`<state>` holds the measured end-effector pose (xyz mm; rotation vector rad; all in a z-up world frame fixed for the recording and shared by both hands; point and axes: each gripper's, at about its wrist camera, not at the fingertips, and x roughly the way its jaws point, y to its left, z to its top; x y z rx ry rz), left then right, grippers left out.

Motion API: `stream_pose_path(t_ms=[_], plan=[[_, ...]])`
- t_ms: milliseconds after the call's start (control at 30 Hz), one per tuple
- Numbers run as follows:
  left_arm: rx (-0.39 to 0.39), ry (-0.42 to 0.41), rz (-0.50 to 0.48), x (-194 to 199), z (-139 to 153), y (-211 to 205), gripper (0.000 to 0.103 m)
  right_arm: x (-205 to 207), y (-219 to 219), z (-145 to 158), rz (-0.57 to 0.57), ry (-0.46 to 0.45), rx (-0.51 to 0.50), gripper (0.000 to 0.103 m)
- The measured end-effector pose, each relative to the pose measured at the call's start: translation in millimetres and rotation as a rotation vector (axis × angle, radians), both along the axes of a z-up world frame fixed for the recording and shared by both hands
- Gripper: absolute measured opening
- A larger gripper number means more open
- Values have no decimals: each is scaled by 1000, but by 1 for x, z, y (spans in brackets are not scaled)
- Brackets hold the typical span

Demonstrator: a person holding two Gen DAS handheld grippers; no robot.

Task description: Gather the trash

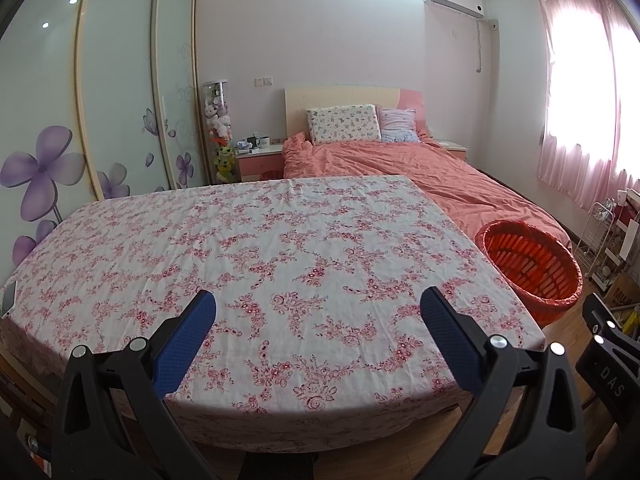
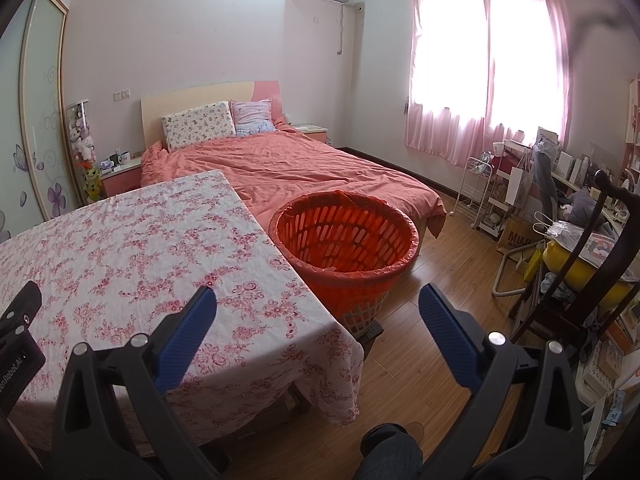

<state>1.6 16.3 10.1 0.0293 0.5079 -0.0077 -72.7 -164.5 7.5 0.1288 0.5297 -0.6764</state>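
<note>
1. The left gripper [image 1: 318,312] is wide open and holds nothing. It hangs over the near edge of the table [image 1: 256,240], which has a cloth with pink flowers on it
2. The right gripper [image 2: 318,312] is wide open too, and empty. It sits over the right corner of the table [image 2: 120,248] and the wood floor
3. The trash basket [image 2: 348,240] is orange with a thin bag in it. It stands on the floor, just beside the right side of the table and in front of the bed [image 2: 304,168]
4. No trash shows on the cloth. Inside the basket I see only the bag, but the bottom is hidden
5. The basket is ahead of the right gripper and a bit to its left. It is far to the right of the left gripper, so the right hand is nearer
6. This could be a table already cleaned, or one with no trash put out. I cannot tell which
</note>
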Motion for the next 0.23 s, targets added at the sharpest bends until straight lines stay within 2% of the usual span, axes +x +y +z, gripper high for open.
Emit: stream_pose_path(t_ms=[233], plan=[[-3,8,-1,2,0,0,101,1,1,-1,-1,0,0,99]])
